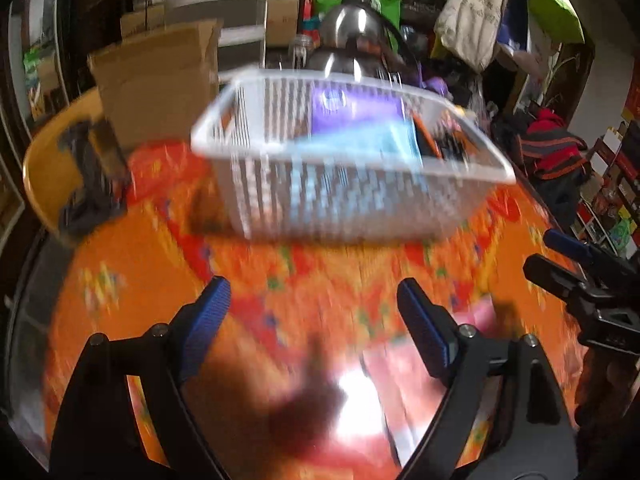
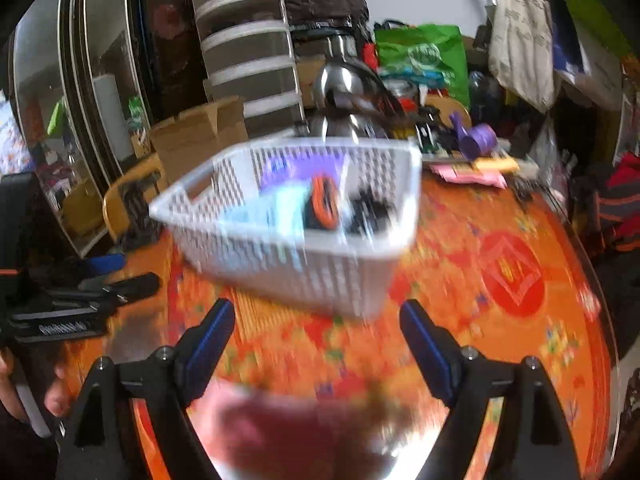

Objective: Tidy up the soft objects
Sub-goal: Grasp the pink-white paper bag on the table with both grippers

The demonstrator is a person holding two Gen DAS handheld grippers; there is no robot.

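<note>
A white slatted plastic basket point(image 1: 352, 168) sits on a round table covered with an orange and red patterned cloth point(image 1: 132, 264), ahead of both grippers and well apart from their tips. Inside the basket lie soft things: a purple packet point(image 1: 352, 110) toward the back, a pale blue folded cloth point(image 1: 376, 140) in front of it, and a dark item with orange edging point(image 2: 324, 200) to the right; motion blur hides finer detail. The left gripper point(image 1: 314, 312) has its blue-padded fingers point(image 1: 208, 320) spread wide with nothing between them. The right gripper point(image 2: 316, 332) likewise holds its fingers point(image 2: 424, 344) wide and empty above the cloth. A blurred pinkish item point(image 2: 288, 428) lies on the table just below the right gripper. Behind the basket stand a brown cardboard box point(image 1: 160, 80) and a shiny steel kettle point(image 1: 348, 40).
</note>
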